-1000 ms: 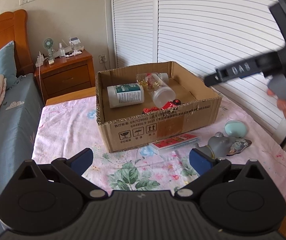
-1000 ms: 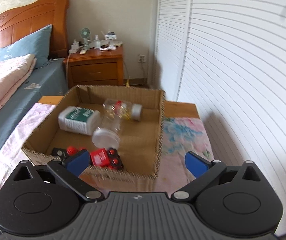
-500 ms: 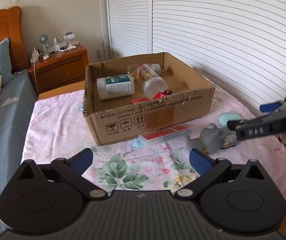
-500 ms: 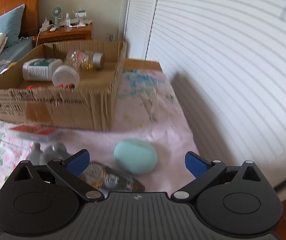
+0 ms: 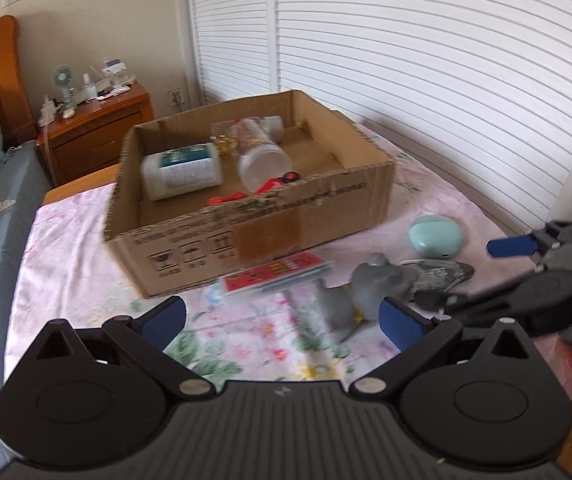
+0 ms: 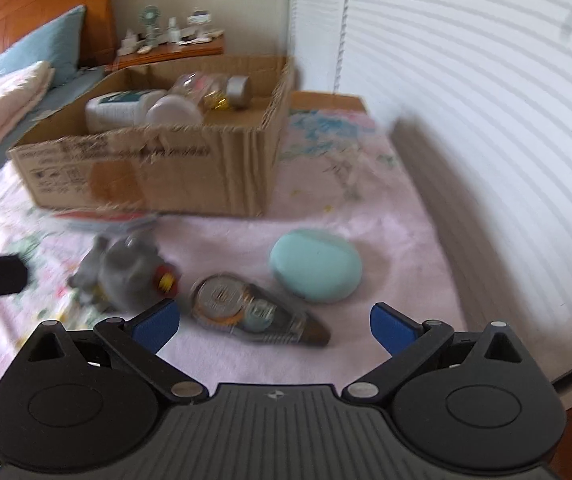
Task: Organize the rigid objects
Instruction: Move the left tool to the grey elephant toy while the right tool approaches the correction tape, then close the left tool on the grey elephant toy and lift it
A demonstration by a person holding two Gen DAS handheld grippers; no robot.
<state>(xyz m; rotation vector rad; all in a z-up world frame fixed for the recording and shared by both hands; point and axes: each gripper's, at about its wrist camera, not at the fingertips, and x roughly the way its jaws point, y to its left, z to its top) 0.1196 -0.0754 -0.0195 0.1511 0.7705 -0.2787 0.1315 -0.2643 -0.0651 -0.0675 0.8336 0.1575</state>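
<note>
1. The left gripper [image 5: 282,316] has its jaws spread wide and holds nothing; it hangs above the flowered pink cloth [image 5: 70,248], facing the cardboard box [image 5: 254,216].
2. The right gripper [image 6: 272,320] is likewise spread wide and empty, low over the cloth, with the correction tape dispenser [image 6: 254,308] lying between and just ahead of its blue fingertips [image 6: 154,320].
3. Only the left wrist view shows the right gripper from outside, at the right edge, and a red toy car [image 5: 270,186] behind the box's front wall.
4. Only the right wrist view shows the dispenser's clear shell with its reels, and a red and yellow detail on the grey toy figure [image 6: 126,268], which lies left of the dispenser.
5. Both views show a white bottle with a teal label [image 5: 182,170] and a clear plastic jar [image 5: 260,158] lying on their sides inside the box.
6. The mint-green oval case [image 6: 315,270] lies on the cloth near the box's right corner, just beyond the dispenser.
7. A flat red packet [image 5: 276,274] lies against the front of the box.
</note>
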